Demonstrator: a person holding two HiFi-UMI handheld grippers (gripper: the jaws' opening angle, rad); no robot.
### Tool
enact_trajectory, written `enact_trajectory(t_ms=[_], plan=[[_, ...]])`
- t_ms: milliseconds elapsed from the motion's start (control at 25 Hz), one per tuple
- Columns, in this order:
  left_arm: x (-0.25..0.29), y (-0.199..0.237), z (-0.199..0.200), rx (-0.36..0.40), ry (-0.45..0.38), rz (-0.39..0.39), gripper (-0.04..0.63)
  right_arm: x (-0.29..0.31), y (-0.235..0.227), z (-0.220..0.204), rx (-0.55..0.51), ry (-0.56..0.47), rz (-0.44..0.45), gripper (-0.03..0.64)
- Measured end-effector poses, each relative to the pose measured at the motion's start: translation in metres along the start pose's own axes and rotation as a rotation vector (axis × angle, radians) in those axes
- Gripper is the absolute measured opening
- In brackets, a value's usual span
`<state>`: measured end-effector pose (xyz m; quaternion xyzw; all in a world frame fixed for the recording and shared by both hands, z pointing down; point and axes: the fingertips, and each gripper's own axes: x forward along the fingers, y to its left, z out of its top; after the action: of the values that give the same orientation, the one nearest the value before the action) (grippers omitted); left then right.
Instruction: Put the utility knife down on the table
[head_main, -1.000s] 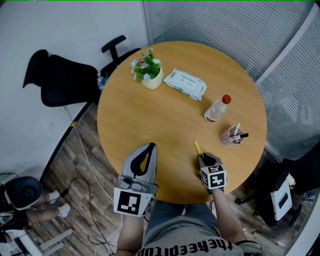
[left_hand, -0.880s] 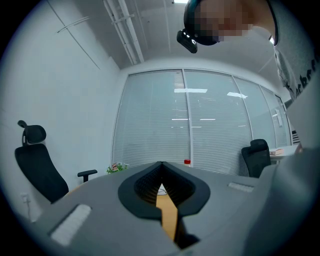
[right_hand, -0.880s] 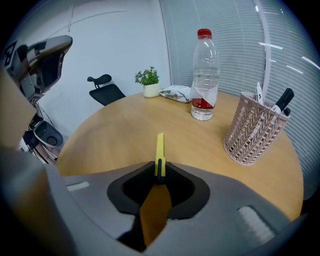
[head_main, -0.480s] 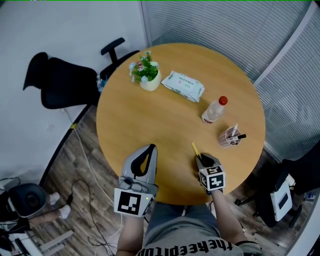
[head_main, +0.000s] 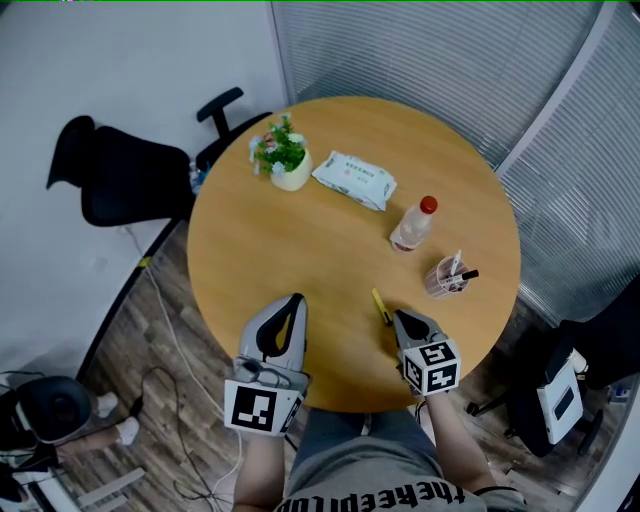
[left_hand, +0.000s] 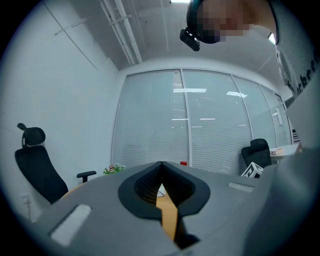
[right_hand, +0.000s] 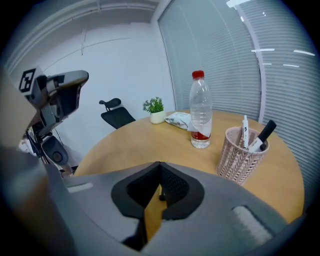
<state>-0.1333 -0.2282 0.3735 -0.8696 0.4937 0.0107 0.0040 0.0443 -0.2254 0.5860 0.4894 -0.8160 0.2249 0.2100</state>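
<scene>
A round tan wooden table (head_main: 300, 250) fills the middle. Over its near edge, the left gripper (head_main: 295, 300) has its jaws closed together on nothing. To its right, the right gripper (head_main: 397, 317) is clamped on a slim yellow utility knife (head_main: 380, 304), which juts far-left over the tabletop.

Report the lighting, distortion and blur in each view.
Head view: soft, even light, no hard shadows on the table. Left gripper view: strong fisheye with black corners, light streaks on the blinds, a mosaic patch at the top. Right gripper view: same fisheye; bottle and pen cup sharp, near jaws blurred.
</scene>
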Motion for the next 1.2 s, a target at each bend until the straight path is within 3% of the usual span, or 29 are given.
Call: enact_trajectory(t_ms=[400, 1200], plan=[[-0.003, -0.022, 0.010, 0.010, -0.026, -0.003, 0.014, -0.043, 0.014, 0.054, -0.026, -0.194, 0.075, 0.001], [-0.022, -0.067, 0.029, 0.032, -0.058, 0.025, 0.012, -0.121, 0.015, 0.103, -0.079, -0.385, 0.088, 0.002]])
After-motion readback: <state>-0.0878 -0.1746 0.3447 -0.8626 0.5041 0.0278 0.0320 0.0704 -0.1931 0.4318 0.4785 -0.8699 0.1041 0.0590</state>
